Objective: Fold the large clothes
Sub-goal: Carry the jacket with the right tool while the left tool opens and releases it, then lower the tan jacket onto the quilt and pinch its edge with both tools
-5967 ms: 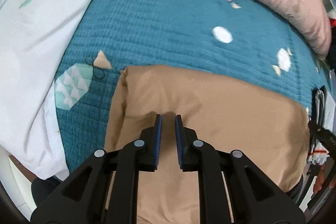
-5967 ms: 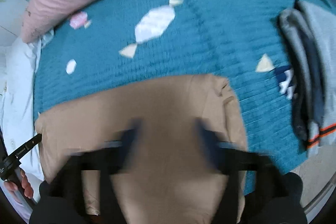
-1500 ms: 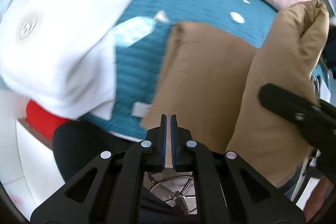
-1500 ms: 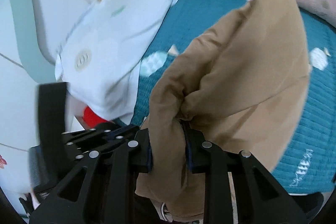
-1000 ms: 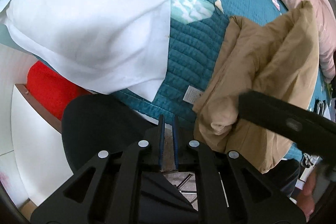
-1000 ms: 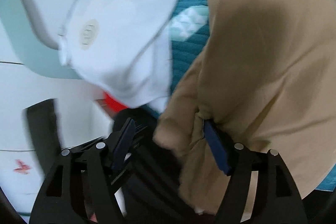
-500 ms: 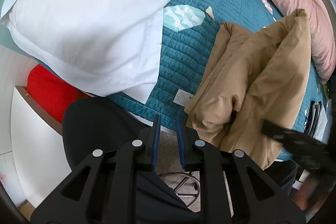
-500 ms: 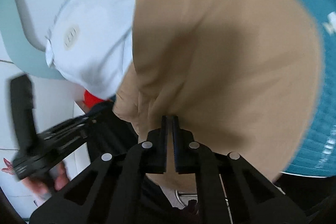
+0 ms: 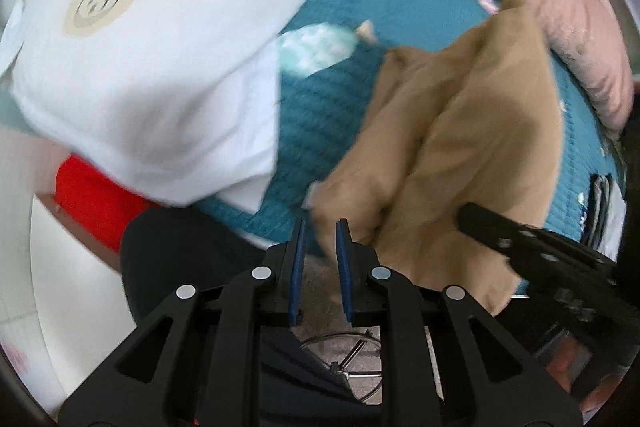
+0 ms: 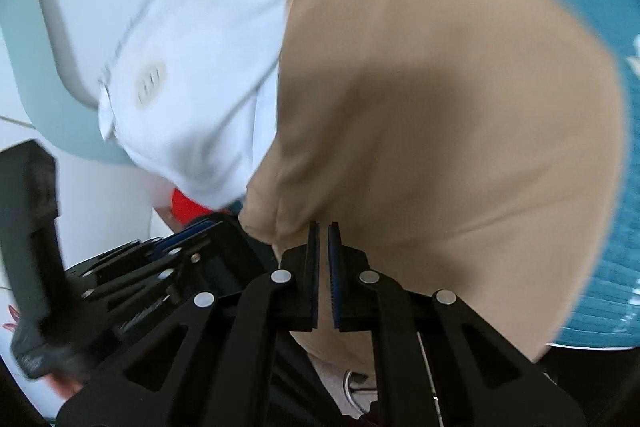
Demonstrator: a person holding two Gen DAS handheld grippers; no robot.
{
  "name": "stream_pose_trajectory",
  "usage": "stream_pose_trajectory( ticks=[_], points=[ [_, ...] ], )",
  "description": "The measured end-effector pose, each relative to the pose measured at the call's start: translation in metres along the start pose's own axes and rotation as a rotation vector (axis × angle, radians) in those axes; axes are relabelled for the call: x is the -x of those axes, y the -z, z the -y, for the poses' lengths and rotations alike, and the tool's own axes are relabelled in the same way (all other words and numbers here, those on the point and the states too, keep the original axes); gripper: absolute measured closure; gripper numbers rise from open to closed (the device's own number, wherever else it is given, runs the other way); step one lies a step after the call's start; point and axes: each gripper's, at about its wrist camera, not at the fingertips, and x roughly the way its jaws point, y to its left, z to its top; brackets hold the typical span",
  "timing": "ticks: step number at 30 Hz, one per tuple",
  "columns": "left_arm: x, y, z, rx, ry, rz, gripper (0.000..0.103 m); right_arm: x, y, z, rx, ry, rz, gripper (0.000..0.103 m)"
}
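At the near edge of the teal quilted bedspread (image 9: 332, 99), the tan garment (image 9: 472, 147) lies bunched and half-lifted, its near corner just beyond the left gripper (image 9: 320, 247), whose jaws stand slightly apart with nothing between them. The right gripper (image 10: 323, 239) has its jaws closed at the garment's near hem; whether cloth is pinched, cannot tell. White pillow (image 9: 152, 67) left, pink bolster (image 9: 560, 7) far right, red item (image 9: 92, 195) below the pillow.

Both grippers are black plastic linkages with silver rivets; their fingers (image 9: 343, 267) carry blue ribbed pads.
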Motion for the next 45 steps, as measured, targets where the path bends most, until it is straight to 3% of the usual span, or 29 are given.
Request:
stream_pose_trajectory(
  ticks=[2,6,10,15,17,20,25,28,32,38,42,45],
  points=[
    [0.007,-0.011,0.020,-0.048,0.040,0.020,0.087,0.034,-0.003,0.013,-0.023,0.006,0.077,0.098],
    [0.017,-0.037,0.070,-0.149,0.080,0.054,0.087,0.082,-0.014,0.042,-0.073,0.098,0.209,0.099],
    [0.021,-0.068,0.118,-0.234,0.156,0.072,0.087,0.100,-0.030,0.073,-0.143,0.117,0.240,0.098],
    [0.001,-0.103,0.149,-0.262,0.155,0.054,0.087,0.095,-0.052,0.097,-0.171,0.122,0.220,0.098],
    [-0.013,-0.117,0.150,-0.256,0.135,0.042,0.088,0.081,-0.061,0.097,-0.166,0.127,0.196,0.098],
    [-0.048,-0.131,0.137,-0.236,0.049,0.000,0.100,0.058,-0.072,0.101,-0.162,0.135,0.137,0.098],
    [-0.099,-0.138,0.111,-0.195,-0.001,-0.052,0.101,0.005,-0.088,0.106,-0.145,0.162,0.038,0.102],
    [-0.121,-0.146,0.102,-0.167,0.023,-0.054,0.101,-0.020,-0.093,0.106,-0.115,0.223,0.009,0.102],
    [-0.138,-0.160,0.092,-0.118,0.066,-0.069,0.101,-0.042,-0.100,0.115,-0.139,0.231,-0.005,0.103],
    [-0.118,-0.163,0.095,-0.142,0.055,-0.034,0.101,-0.023,-0.109,0.115,-0.151,0.212,-0.005,0.103],
    [-0.084,-0.164,0.099,-0.148,0.122,-0.032,0.101,0.013,-0.102,0.116,-0.156,0.189,0.051,0.103],
    [-0.066,-0.155,0.102,-0.196,0.077,-0.017,0.101,0.032,-0.094,0.121,-0.175,0.221,0.074,0.103]
  ],
)
